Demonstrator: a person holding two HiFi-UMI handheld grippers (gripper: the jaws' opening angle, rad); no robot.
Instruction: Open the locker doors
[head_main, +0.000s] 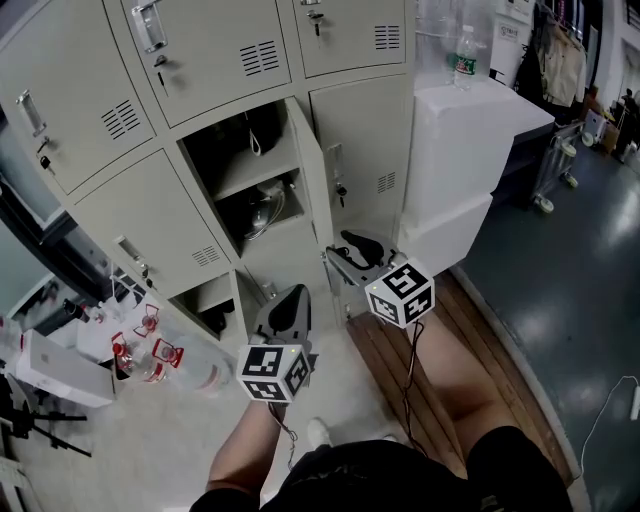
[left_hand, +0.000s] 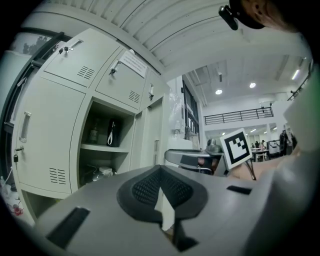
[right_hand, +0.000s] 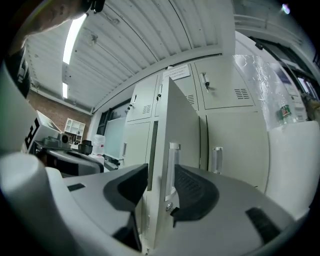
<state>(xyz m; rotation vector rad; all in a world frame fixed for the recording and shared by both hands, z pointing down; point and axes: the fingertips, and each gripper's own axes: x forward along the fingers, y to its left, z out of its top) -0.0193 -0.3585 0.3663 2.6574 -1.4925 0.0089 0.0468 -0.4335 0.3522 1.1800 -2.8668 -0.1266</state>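
In the head view a bank of pale grey lockers (head_main: 215, 45) fills the upper half. One middle locker (head_main: 250, 170) stands open, its door (head_main: 308, 165) swung out toward me. My right gripper (head_main: 352, 247) is at that door's free edge. Its own view shows the jaws open, with the door (right_hand: 182, 135) and its metal handle (right_hand: 171, 167) between them; the left pad stands clear of the door. My left gripper (head_main: 288, 308) hangs lower and to the left, away from the lockers, shut with nothing in it (left_hand: 161, 175).
A white cabinet (head_main: 470, 150) with a water bottle (head_main: 464, 60) on top stands right of the lockers. Bottles (head_main: 150, 355) and a white box (head_main: 55, 370) lie on the floor at the left. A low locker compartment (head_main: 205, 300) is also open.
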